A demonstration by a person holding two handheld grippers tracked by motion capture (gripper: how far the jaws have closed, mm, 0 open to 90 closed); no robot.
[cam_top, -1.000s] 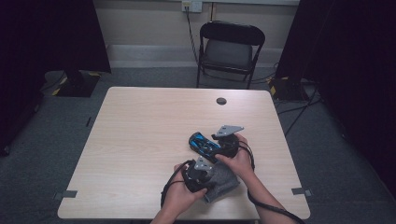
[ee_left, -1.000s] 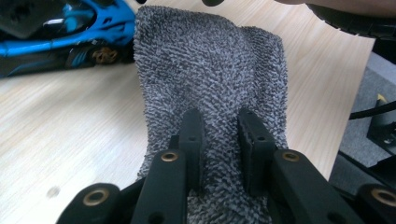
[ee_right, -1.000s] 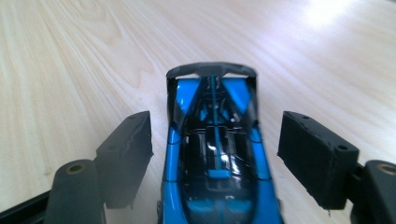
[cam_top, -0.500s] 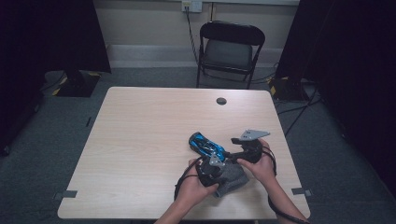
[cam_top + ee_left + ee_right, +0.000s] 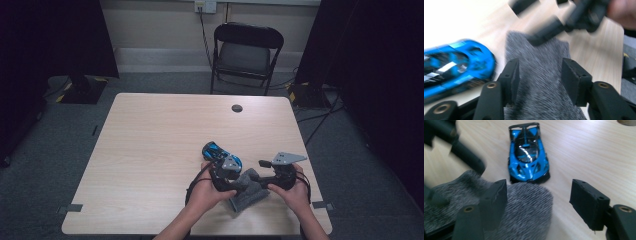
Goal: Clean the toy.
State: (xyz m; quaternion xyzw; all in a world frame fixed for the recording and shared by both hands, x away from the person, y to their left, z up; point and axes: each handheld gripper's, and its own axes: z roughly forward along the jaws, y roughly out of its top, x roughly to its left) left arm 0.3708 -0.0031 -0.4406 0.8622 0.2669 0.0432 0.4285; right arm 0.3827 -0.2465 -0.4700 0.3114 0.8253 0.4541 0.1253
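The near right part of the table (image 5: 150, 150) is crowded: the grey cloth (image 5: 247, 189) lies between the left gripper (image 5: 239, 184) and the right gripper (image 5: 260, 175), and the blue toy car (image 5: 221, 154) sits just beyond the cloth, blocking the way straight ahead. A small dark disc (image 5: 237, 108) lies far off. The left half offers free passage.

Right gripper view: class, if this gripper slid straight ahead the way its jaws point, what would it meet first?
Probably the blue toy car, standing just beyond the open right gripper. The grey cloth lies under its one jaw, so it may drag that too; depth is uncertain.
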